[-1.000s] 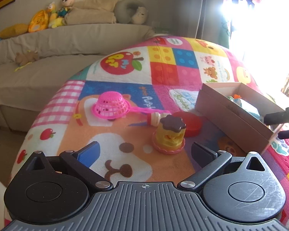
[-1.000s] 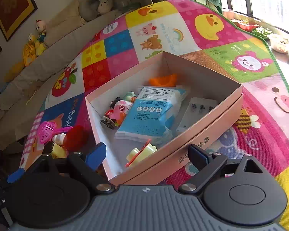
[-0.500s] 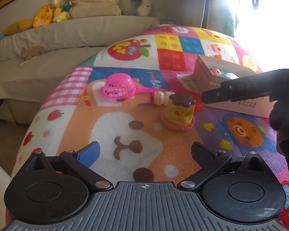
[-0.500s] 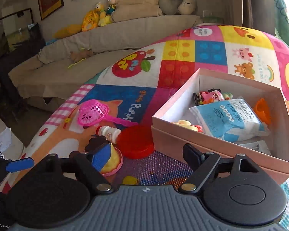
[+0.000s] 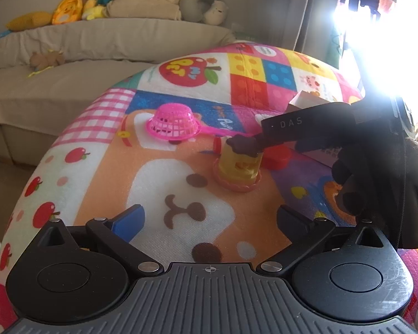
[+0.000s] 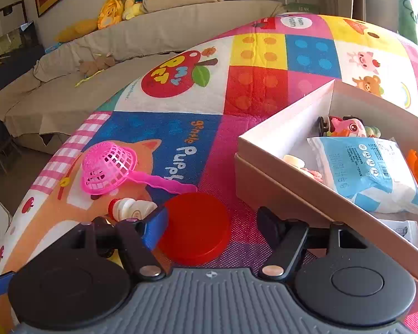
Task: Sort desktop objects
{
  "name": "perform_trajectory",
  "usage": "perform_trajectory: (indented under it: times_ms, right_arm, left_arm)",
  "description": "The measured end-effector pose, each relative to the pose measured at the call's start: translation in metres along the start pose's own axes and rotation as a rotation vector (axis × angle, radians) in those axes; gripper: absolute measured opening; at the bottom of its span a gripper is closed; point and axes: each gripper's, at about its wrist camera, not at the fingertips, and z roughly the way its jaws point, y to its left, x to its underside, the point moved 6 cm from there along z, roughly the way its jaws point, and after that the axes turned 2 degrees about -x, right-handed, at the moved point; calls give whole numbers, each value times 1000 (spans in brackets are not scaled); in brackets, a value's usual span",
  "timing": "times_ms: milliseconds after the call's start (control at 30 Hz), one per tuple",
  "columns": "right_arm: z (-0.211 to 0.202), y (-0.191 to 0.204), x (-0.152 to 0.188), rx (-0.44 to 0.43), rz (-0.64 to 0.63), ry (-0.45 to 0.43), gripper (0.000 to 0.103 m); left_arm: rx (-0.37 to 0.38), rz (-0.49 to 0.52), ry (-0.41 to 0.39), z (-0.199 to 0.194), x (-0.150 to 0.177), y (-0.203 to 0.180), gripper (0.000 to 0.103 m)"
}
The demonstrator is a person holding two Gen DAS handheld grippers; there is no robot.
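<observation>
— So why does the right gripper (image 6: 211, 222) hover there, fingers spread?
— It straddles the red lid (image 6: 194, 227), box (image 6: 278, 194) at two o'clock.
— And the left gripper (image 5: 210, 218)?
— Spread too, empty, behind the pudding toy (image 5: 238, 164).

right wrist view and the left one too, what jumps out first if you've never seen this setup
The loud patchwork play mat fills both views. On it a pink toy strainer lies upside down at the left, with a red round lid right in front of the right gripper, whose jaws are open. To the right sits the open cardboard box with a blue-and-white packet inside.
</observation>
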Motion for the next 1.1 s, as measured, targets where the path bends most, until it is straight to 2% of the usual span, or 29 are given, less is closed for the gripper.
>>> perform_trajectory:
  times_ms: [33, 100, 200, 233, 267, 333, 567, 700, 767, 867, 967, 1000, 1100]
  right_arm:
    - [2, 3, 1, -24, -6, 13, 83]
    - [6, 10, 4, -29, -34, 33, 84]
    - [7, 13, 8, 12, -68, 20, 75]
    - [4, 11, 9, 20, -69, 16, 65]
    - [0, 8, 10, 5, -53, 25, 64]
    - [-14, -2, 16, -19, -15, 28, 64]
    - [-71, -32, 61, -4, -44, 48, 64]
    - [-98, -54, 69, 70, -52, -16, 65]
    - [-106, -71, 66, 112, -18, -49, 69]
    - [-109, -104, 60, 158, 67, -64, 67]
    - [-110, -134, 56, 303, 100, -105, 67]
    - [-110, -143, 56, 325, 126, -105, 67]
    - [-115, -156, 63, 264, 219, -91, 69]
  left_arm:
    - [3, -4, 6, 1, 0, 1, 103]
    - [5, -9, 8, 1, 1, 1, 103]
    - [4, -6, 4, 2, 1, 1, 103]
    - [4, -6, 5, 1, 1, 1, 103]
    - [4, -7, 7, 2, 1, 1, 103]
    - [2, -7, 12, 2, 1, 1, 103]
    - [-19, 19, 33, 5, 1, -3, 103]
    - [-34, 29, 41, 6, 2, -4, 103]
    - [-41, 36, 44, 7, 2, -5, 103]
    - [-49, 44, 49, 8, 3, -6, 103]
    - [-53, 48, 52, 8, 3, -6, 103]
    - [-54, 49, 55, 8, 3, -6, 103]
    - [-60, 62, 69, 11, 2, -7, 103]
